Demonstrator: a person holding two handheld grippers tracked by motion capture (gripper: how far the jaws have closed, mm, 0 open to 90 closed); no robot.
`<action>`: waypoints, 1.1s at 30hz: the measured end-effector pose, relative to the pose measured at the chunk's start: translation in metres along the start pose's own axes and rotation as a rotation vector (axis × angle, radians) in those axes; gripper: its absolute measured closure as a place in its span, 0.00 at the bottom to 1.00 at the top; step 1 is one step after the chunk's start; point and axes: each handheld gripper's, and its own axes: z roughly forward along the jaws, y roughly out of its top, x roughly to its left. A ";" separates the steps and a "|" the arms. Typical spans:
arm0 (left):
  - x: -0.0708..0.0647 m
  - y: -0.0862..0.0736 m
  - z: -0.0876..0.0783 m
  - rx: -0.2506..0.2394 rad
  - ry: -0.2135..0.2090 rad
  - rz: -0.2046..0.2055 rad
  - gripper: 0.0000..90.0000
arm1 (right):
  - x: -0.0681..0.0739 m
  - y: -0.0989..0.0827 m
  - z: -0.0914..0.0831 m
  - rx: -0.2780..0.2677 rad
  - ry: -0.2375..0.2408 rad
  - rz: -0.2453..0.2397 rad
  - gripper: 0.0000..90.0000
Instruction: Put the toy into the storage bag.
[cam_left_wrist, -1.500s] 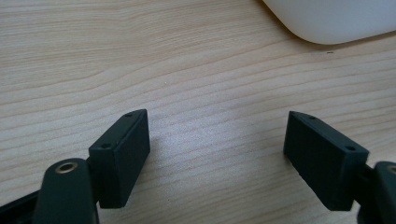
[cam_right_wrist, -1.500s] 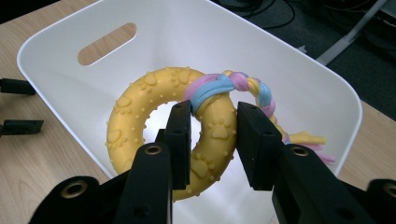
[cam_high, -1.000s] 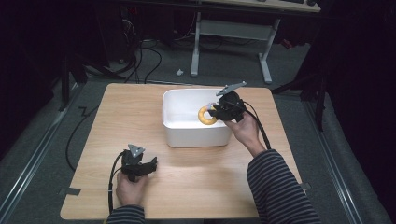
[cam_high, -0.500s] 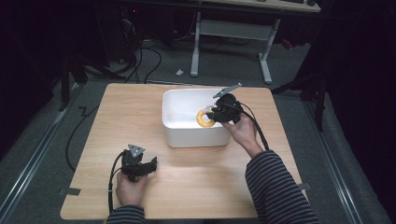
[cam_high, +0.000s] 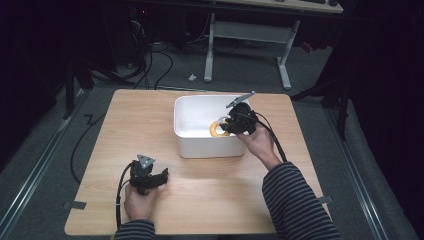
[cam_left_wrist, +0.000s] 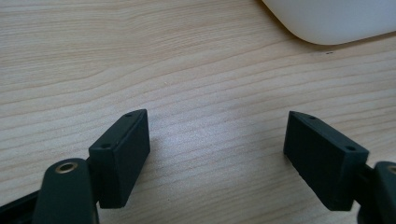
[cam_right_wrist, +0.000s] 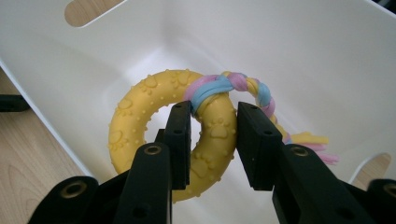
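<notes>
A yellow ring toy (cam_right_wrist: 135, 121) with paw prints and a pastel braided rope (cam_right_wrist: 243, 88) tied to it hangs inside the white bin (cam_high: 200, 145). My right gripper (cam_right_wrist: 214, 140) is shut on the ring, one jaw through its hole and the other outside. In the high view the right gripper (cam_high: 231, 124) reaches over the bin's right rim with the ring toy (cam_high: 218, 129) below it. My left gripper (cam_high: 150, 176) rests on the wooden table (cam_high: 125, 125) near the front left, its jaws wide open over bare wood (cam_left_wrist: 217, 135).
The white bin's corner (cam_left_wrist: 327, 23) lies ahead of the left gripper. Handle slots (cam_right_wrist: 88, 11) cut the bin's walls. Beyond the table stand a desk frame (cam_high: 245, 35) and floor cables (cam_high: 150, 60). Cables trail from both grippers.
The right gripper with the ring toy has shifted slightly left and lower into the bin. The left gripper has stayed where it was.
</notes>
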 end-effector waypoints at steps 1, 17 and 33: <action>0.000 0.000 0.000 0.000 0.000 0.000 0.26 | 0.001 0.000 0.000 0.003 0.002 0.001 0.75; 0.000 0.000 0.000 0.000 0.001 0.001 0.26 | 0.001 0.000 -0.001 -0.018 -0.002 0.027 0.65; 0.000 0.000 0.000 0.000 0.001 0.001 0.26 | -0.017 -0.013 -0.040 -0.114 -0.034 0.085 0.53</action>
